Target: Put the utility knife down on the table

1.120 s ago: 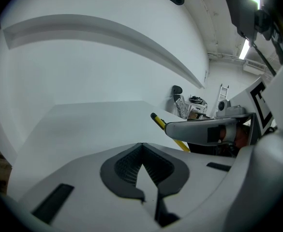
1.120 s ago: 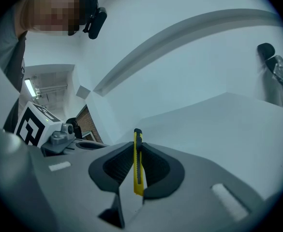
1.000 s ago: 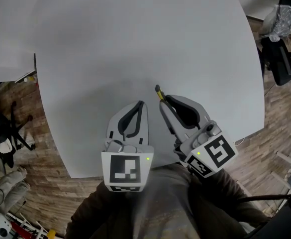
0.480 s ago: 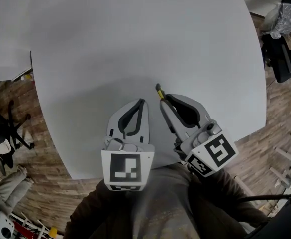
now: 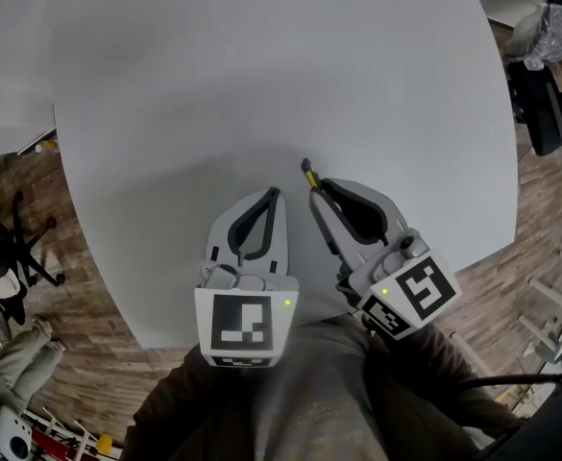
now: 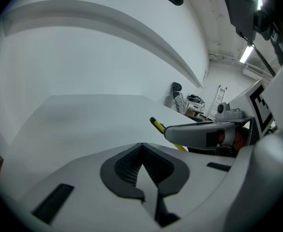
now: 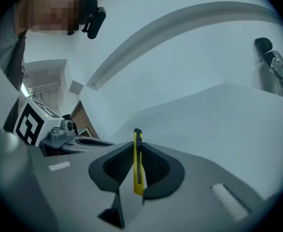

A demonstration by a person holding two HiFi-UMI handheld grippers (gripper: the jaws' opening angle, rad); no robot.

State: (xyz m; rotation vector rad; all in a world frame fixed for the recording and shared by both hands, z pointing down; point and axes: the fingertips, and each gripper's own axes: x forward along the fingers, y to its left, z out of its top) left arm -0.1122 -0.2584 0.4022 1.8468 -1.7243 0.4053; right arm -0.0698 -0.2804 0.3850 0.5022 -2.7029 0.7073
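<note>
A slim yellow and black utility knife (image 7: 138,161) stands clamped between the pads of my right gripper (image 7: 137,151), its black tip sticking out past the jaws. In the head view the knife's tip (image 5: 306,174) shows just beyond the right gripper (image 5: 317,193), above the white table (image 5: 261,75). From the left gripper view the knife (image 6: 156,125) juts out of the right gripper's jaw at the right. My left gripper (image 5: 273,198) hovers beside it, shut with nothing between its pads (image 6: 142,164).
The white table's front edge (image 5: 136,325) curves just below the grippers, with wooden floor beyond. Black office chairs stand at the far right (image 5: 540,113) and left (image 5: 2,257). The person's grey-sleeved body fills the bottom of the head view.
Both grippers hold nearly the same place. The view has shifted slightly, so the table looks a little nearer; the knife stays clamped.
</note>
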